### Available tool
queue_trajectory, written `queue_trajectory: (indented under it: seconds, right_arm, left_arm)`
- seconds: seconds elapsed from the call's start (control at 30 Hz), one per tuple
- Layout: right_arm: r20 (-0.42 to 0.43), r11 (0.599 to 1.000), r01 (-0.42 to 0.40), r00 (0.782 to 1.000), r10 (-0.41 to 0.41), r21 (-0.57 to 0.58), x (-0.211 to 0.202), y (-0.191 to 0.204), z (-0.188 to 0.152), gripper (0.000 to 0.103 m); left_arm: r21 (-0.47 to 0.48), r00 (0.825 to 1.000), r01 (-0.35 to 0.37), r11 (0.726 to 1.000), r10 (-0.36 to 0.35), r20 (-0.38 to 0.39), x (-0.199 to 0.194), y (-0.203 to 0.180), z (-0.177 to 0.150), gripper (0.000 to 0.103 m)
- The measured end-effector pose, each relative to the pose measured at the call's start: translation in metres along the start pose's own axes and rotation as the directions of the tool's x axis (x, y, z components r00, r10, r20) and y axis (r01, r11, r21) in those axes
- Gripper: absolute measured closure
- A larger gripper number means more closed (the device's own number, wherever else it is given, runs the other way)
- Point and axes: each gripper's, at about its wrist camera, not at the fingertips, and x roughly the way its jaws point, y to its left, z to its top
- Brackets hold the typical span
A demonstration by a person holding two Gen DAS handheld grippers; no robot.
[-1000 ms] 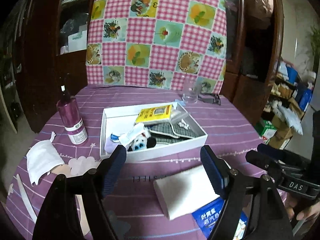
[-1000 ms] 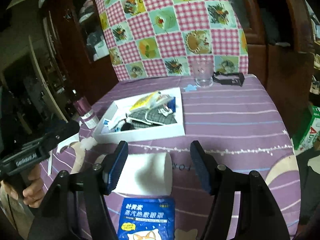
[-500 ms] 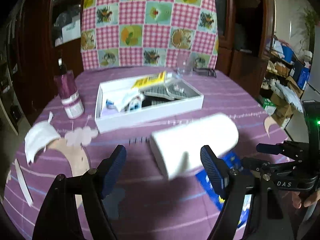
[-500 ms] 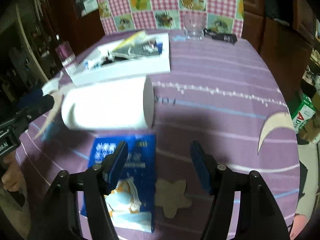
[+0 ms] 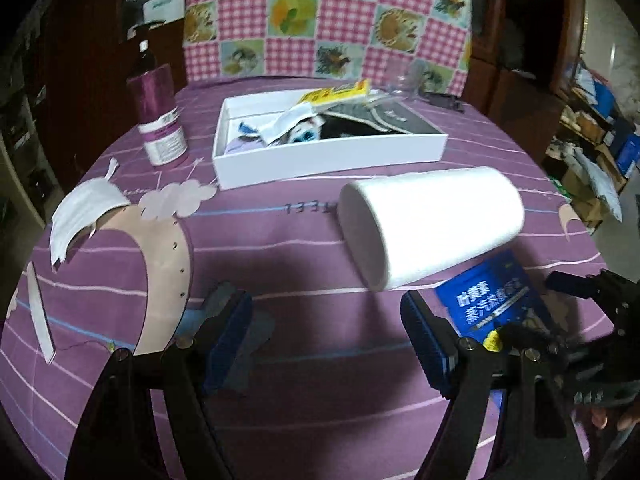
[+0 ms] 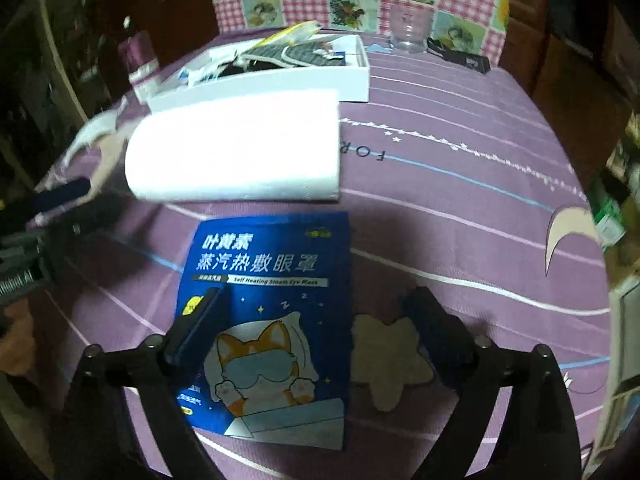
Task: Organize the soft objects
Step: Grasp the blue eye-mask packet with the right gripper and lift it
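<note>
Both claws hang low over the purple striped tabletop [image 6: 460, 208]; the right claw [image 6: 316, 328] is spreading its jaws, pinching nothing, with the blue steam eye mask packet [image 6: 272, 304] lying flat on the cloth between and under its fingers; the left claw [image 5: 326, 340] stands spread and empty, only cloth between its pads. Just beyond the packet lies a white roll of soft paper [image 6: 236, 148] on its side, its near end overlapping the packet's edge in the left view; beside it, to the left, a white face mask [image 5: 82, 212] lies near the tabletop's rim. Farther back sits the open white box [image 5: 328, 156], filled with a plaid pouch, a yellow packet and small soft things; a purple bottle [image 5: 158, 120] stands left of it; a clear glass [image 6: 408, 32] stands behind, before the checked cushion [image 5: 328, 16].
</note>
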Motion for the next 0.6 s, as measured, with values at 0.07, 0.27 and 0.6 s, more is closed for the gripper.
queue_trajectory:
  seconds: [0.07, 0.27, 0.6]
  right_arm:
    - [-0.005, 1.000, 0.008, 1.000, -0.008, -0.014, 0.002, 0.005, 0.000, 0.002]
    - [-0.031, 0.999, 0.011, 0.999, -0.012, -0.042, 0.006, 0.019, 0.002, 0.000]
    - [-0.082, 0.996, 0.006, 0.997, -0.013, -0.089, 0.009, 0.042, 0.004, 0.000]
  left_arm:
    - [-0.013, 1.000, -0.010, 1.000, 0.010, -0.008, 0.002, 0.004, -0.001, 0.026]
    - [-0.022, 0.999, -0.032, 0.999, 0.031, -0.029, 0.005, 0.007, -0.002, 0.026]
    - [-0.030, 0.998, -0.043, 0.999, 0.041, -0.054, 0.008, 0.010, -0.004, 0.026]
